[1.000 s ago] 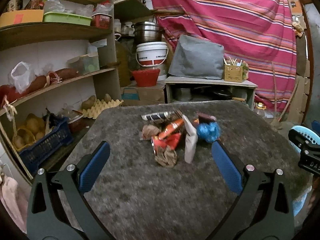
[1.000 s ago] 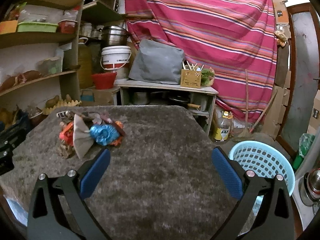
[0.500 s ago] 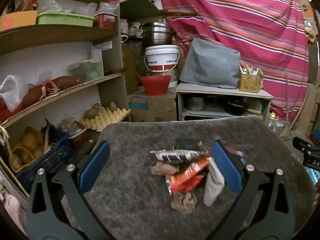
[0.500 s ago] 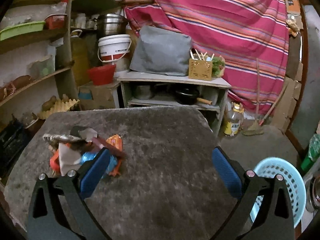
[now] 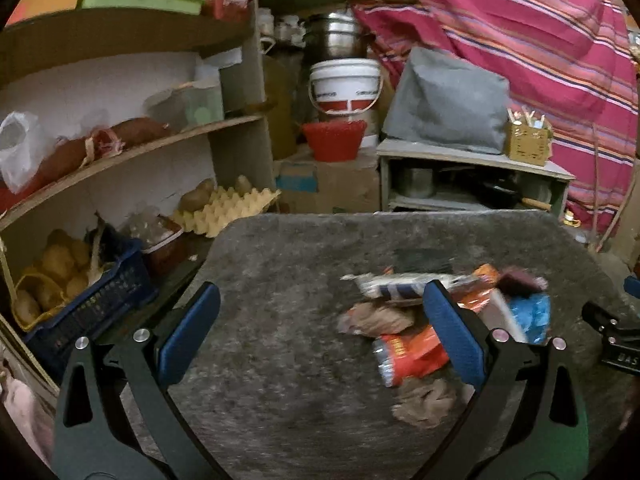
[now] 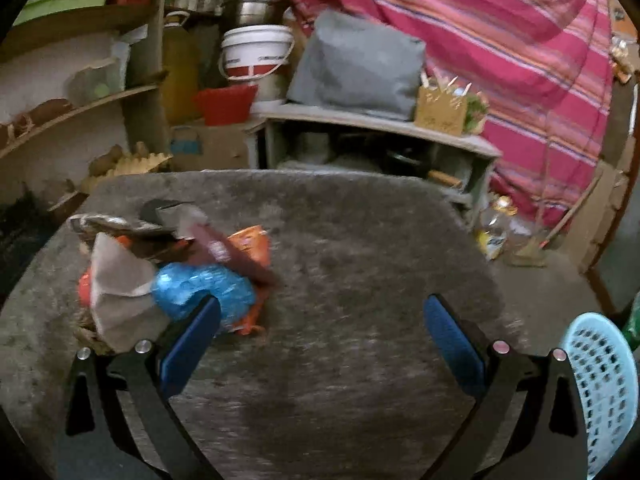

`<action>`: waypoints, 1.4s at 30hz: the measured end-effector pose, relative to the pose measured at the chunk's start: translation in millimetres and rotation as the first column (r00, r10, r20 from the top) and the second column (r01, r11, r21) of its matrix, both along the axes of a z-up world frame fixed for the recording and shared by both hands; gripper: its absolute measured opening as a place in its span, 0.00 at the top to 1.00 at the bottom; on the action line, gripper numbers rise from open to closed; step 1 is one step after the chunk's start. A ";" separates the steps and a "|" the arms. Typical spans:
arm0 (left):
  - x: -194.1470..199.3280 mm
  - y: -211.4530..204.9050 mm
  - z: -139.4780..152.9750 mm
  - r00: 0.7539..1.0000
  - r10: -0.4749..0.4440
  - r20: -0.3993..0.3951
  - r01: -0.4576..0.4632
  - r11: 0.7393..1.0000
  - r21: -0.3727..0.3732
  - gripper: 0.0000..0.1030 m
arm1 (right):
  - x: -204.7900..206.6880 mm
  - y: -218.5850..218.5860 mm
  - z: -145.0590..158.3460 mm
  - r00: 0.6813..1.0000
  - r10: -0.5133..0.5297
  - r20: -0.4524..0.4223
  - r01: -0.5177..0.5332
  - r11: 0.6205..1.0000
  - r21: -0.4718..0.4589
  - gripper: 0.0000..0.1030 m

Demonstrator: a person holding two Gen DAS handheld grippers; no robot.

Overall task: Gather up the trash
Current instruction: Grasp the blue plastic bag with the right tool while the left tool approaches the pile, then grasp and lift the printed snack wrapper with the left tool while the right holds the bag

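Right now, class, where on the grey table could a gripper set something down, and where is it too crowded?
Free: the grey table between the trash pile and the edge near the blue basket, and the strip between the pile and the shelf-side edge. Crowded: the pile itself, where wrappers overlap. Both the left gripper and the right gripper are open.

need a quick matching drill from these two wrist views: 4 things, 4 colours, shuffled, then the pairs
Things:
1. crumpled foil wrapper in the trash pile
2. laundry basket beside the table
3. egg tray on the low shelf
4. bowl under the white bucket

Colours:
A. red
B. pale yellow
C. shiny blue
D. light blue

Pairs: 1-C, 2-D, 3-B, 4-A
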State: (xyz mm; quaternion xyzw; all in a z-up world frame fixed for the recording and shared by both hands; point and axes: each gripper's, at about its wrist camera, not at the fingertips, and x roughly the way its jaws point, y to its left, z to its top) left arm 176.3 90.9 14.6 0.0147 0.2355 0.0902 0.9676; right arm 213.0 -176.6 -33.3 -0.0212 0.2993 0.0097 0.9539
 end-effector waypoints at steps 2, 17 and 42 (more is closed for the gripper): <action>1.6 11.6 -3.5 1.000 0.013 -0.011 -0.014 1.000 -0.027 0.05 | 0.0 11.1 -2.3 1.000 0.001 0.006 0.000 0.999 -0.034 0.04; 9.1 44.7 -15.0 0.996 0.083 -0.044 -0.083 0.996 0.013 0.05 | 25.3 54.4 -29.4 0.993 0.071 -0.094 -0.073 0.997 -0.021 0.08; 23.2 -9.8 -15.2 0.997 -0.062 -0.052 0.064 0.997 0.032 0.05 | 2.0 -24.7 -9.4 0.995 0.090 -0.048 -0.086 0.993 0.084 0.85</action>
